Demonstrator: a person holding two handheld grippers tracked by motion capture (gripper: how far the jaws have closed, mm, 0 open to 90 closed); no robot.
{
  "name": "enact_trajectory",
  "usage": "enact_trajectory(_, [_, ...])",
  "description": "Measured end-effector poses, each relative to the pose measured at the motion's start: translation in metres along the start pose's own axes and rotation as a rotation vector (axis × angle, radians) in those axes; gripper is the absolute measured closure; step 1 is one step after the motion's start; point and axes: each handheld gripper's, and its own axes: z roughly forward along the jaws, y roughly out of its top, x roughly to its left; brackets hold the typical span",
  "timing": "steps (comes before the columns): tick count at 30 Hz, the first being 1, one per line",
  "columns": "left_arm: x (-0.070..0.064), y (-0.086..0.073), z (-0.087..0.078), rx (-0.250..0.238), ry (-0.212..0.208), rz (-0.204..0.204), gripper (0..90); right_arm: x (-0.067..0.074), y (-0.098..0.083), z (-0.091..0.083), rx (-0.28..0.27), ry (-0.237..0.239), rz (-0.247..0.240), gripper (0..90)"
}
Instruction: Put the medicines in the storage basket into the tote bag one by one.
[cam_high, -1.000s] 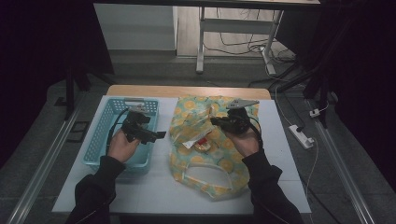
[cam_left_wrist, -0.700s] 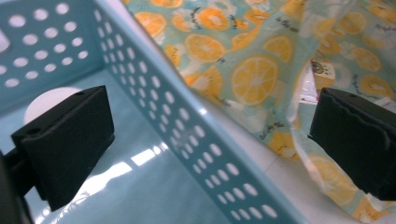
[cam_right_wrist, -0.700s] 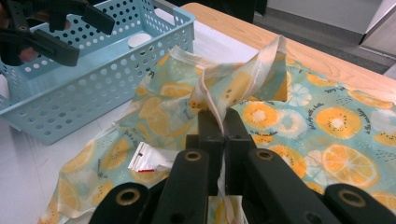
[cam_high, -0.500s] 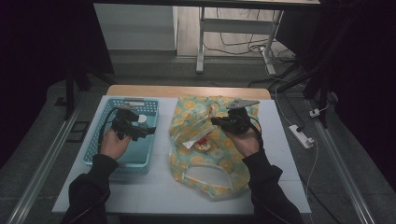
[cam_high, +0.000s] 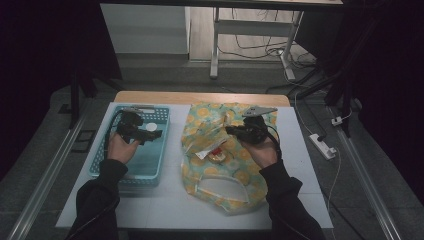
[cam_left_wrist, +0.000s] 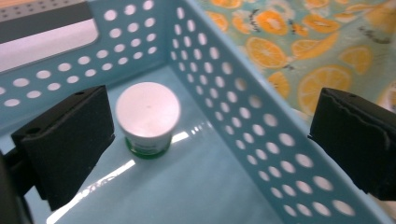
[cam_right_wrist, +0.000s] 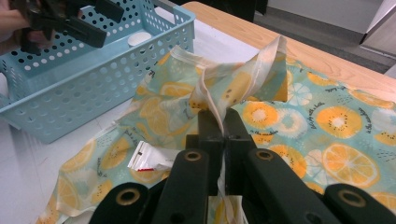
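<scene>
Right gripper has the floppy fruit-print bag pinched by its handle strap, which looks the sensible hold. Left gripper is spread wide over the basket holding nothing.

basket: glossy perforated plastic | bag: printed cloth | tabletop: matt, wood edge

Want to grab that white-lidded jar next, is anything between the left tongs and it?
Nothing visible: the left tongs hang open over the blue basket, and the jar stands upright on its floor, uncovered.
</scene>
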Motion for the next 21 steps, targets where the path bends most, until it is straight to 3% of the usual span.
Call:
enact_trajectory(4, [0.008, 0.001, 0.007, 0.022, 0.016, -0.024, 0.0, 0.000, 0.000, 0.000, 0.000, 0.000, -0.001, 89.6])
enact_trajectory(8, [0.014, 0.004, 0.012, 0.073, 0.049, -0.013, 0.0, 0.001, 0.000, 0.000, -0.001, 0.002, -0.002, 89.6])
enact_trajectory(14, [0.019, 0.009, 0.021, 0.092, 0.044, -0.041, 1.3, 0.001, 0.001, 0.000, -0.001, 0.003, -0.002, 89.7])
enact_trajectory(17, [0.019, 0.012, 0.025, 0.112, 0.070, -0.032, 3.4, 0.001, 0.000, 0.000, -0.001, 0.004, -0.003, 89.7])
enact_trajectory(21, [0.021, 0.014, 0.029, 0.131, 0.073, -0.034, 10.3, 0.001, 0.001, 0.000, -0.003, 0.005, -0.003, 89.6])
